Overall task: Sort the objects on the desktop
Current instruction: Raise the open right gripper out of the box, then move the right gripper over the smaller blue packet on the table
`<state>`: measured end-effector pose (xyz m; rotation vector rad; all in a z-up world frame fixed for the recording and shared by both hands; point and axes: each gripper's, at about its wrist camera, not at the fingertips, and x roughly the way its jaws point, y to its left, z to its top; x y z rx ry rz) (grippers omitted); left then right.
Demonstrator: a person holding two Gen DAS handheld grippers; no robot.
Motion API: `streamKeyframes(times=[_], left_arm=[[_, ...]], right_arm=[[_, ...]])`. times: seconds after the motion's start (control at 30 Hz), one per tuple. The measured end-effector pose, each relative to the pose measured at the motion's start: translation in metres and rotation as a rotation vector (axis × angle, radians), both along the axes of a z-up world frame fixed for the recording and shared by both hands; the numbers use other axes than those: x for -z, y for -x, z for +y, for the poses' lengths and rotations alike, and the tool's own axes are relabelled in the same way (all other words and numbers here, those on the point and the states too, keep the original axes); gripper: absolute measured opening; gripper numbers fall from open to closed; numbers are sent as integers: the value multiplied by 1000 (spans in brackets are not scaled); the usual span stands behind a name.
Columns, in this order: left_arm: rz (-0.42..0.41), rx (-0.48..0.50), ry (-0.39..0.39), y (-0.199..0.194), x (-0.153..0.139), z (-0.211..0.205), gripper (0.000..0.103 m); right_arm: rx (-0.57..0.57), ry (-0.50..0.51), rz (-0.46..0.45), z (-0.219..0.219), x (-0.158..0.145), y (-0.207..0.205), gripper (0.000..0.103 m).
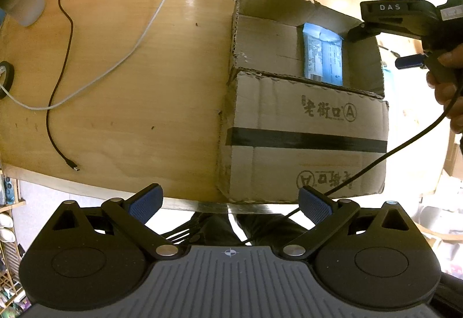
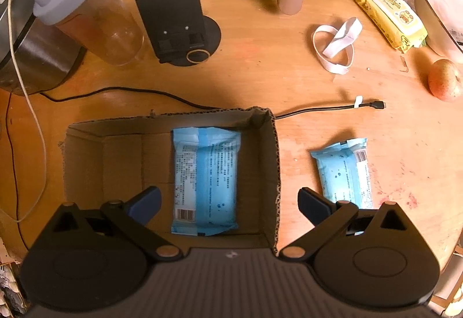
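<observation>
An open cardboard box [image 1: 303,127] [image 2: 273,162] stands on the wooden table. Flat on its floor lies a blue wipes packet [image 2: 204,179] [image 1: 322,56]. A second blue packet [image 2: 344,170] rests on the table just right of the box. My right gripper [image 2: 228,202] hovers open above the box, over the packet inside, nothing between its fingers; in the left wrist view its black body [image 1: 402,20] shows over the box's far right corner, held by a hand [image 1: 448,86]. My left gripper [image 1: 230,201] is open and empty at the table's near edge, in front of the box.
Black [image 1: 58,115] and white [image 1: 139,40] cables trail across the table left of the box. Behind the box stand a shaker bottle [image 2: 86,11], a black phone stand [image 2: 176,20], a white strap [image 2: 335,43], a yellow wipes pack [image 2: 390,17], an apple [image 2: 444,81] and a cable end [image 2: 373,105].
</observation>
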<state>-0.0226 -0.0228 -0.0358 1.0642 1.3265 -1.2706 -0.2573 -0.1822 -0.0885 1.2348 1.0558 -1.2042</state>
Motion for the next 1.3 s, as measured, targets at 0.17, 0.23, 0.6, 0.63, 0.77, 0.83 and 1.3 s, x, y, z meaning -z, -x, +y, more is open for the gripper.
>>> streamKeyframes(times=[0.17,0.23,0.6,0.63,0.77,0.83,1.3], left_arm=[[-5,2,-3,5,0,0,103],[-5,4,-4,7,0,0,103],[-10,8,-6,19,1,-1,103],[-10,8,-5,20,1,-1,103],[-10,10,-5,24,2,-1,103],[-11,11,-5,26,2,-1,103],[-16,17,-3,38,2,-1,103]], right_arm=[[3,-1,-1,1,0,5,103],[5,0,-2,1,0,8,103],[17,-2,-4,3,1,22,103],[18,-3,-4,3,2,23,103],[22,-5,-4,3,2,28,103],[25,-6,-4,3,3,31,103],[44,-13,-5,5,6,53,103]])
